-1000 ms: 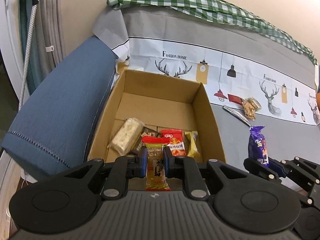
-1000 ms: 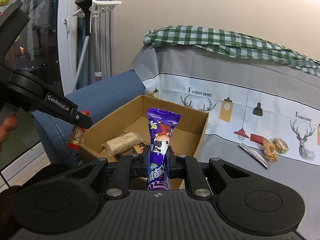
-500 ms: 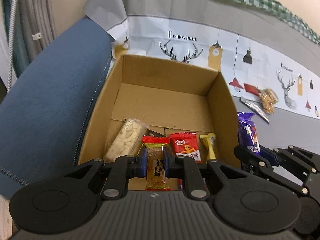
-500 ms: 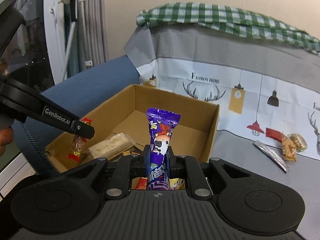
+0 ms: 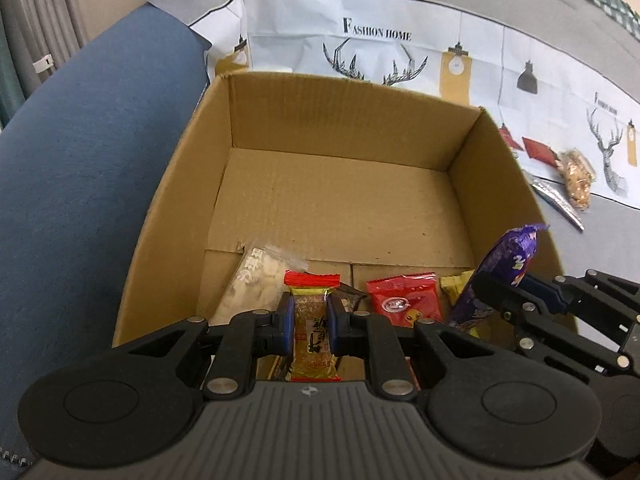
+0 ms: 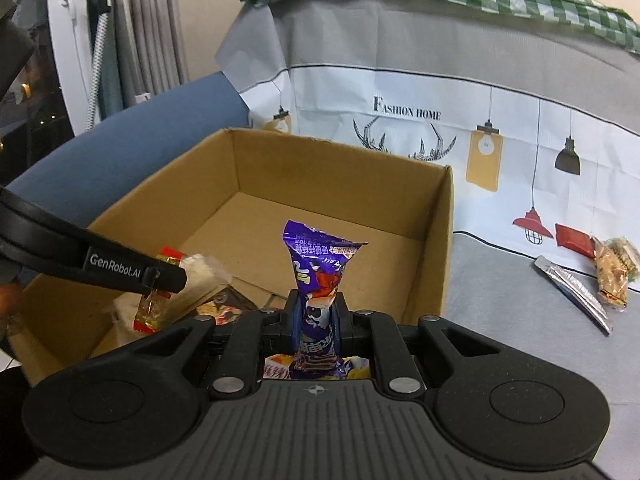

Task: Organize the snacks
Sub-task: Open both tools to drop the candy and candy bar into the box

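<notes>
We hold two snacks over the open cardboard box [image 5: 192, 216], which sits on a grey patterned cloth [image 6: 520, 128] beside a blue cushion [image 5: 80, 160]. Our left hand-held gripper [image 5: 308, 320] is clamped tight on a gold snack bar with a red end [image 5: 310, 328], above the near part of the box. Our right hand-held gripper [image 6: 316, 316] is closed on a purple wrapped snack [image 6: 316, 276], standing upright between its pads by the box's right wall. Inside the box, along the near side, lie a pale rice cracker pack [image 5: 256, 280], a red packet [image 5: 404, 300] and a yellow packet [image 5: 454, 286]. Outside, on the cloth to the right, a silver sachet [image 6: 576, 288], a clear nut pack [image 6: 612, 272] and another red packet lie close together.
</notes>
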`<act>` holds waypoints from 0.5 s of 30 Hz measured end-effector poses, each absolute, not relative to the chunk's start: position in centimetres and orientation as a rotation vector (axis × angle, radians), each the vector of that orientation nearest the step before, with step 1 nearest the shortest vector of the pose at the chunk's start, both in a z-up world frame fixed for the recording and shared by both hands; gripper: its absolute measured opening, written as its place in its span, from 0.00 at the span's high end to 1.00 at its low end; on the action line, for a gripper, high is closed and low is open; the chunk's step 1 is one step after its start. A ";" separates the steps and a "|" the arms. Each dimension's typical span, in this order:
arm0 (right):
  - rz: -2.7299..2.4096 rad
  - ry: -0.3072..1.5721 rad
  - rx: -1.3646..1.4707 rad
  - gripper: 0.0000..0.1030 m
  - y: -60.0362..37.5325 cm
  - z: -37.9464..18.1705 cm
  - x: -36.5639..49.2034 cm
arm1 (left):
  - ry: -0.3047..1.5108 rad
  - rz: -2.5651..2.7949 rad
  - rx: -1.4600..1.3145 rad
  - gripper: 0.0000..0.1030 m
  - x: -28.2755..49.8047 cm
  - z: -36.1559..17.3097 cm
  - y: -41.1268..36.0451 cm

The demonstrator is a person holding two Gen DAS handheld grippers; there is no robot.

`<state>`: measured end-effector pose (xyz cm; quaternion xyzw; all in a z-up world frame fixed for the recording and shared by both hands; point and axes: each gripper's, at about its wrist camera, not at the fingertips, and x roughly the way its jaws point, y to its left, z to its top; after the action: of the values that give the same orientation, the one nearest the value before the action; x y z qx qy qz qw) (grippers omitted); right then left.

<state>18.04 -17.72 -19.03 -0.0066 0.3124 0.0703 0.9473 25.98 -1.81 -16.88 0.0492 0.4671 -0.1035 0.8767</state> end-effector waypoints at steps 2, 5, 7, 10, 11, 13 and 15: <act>0.135 0.642 -0.014 0.85 -17.7 -19.3 18.7 | 0.979 -0.201 0.117 0.81 26.5 -17.3 -2.0; 0.102 0.652 -0.011 0.78 -17.9 -19.6 19.7 | 0.963 -0.157 0.148 0.17 27.1 -16.9 -2.0; 0.081 0.645 0.013 0.43 -18.3 -19.3 20.4 | 0.872 -0.074 0.192 0.00 26.6 -15.6 -1.9; 0.052 0.582 0.019 0.31 -18.8 -18.2 19.6 | 0.805 -0.050 0.213 0.00 25.1 -14.1 -1.2; 0.057 0.578 0.010 0.30 -18.8 -17.8 19.1 | 0.825 -0.052 0.198 0.00 24.4 -13.8 -0.9; 0.064 0.574 -0.004 0.26 -18.7 -17.1 17.6 | 0.853 -0.058 0.160 0.00 22.7 -13.5 -0.6; 0.079 0.576 -0.031 0.20 -18.5 -16.5 15.5 | 0.876 -0.060 0.131 0.00 20.0 -13.3 -0.2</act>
<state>15.55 -18.51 -16.47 -0.0153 0.2838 0.0391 0.9580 19.98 -0.24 -13.25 0.0632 0.4236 -0.0291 0.9032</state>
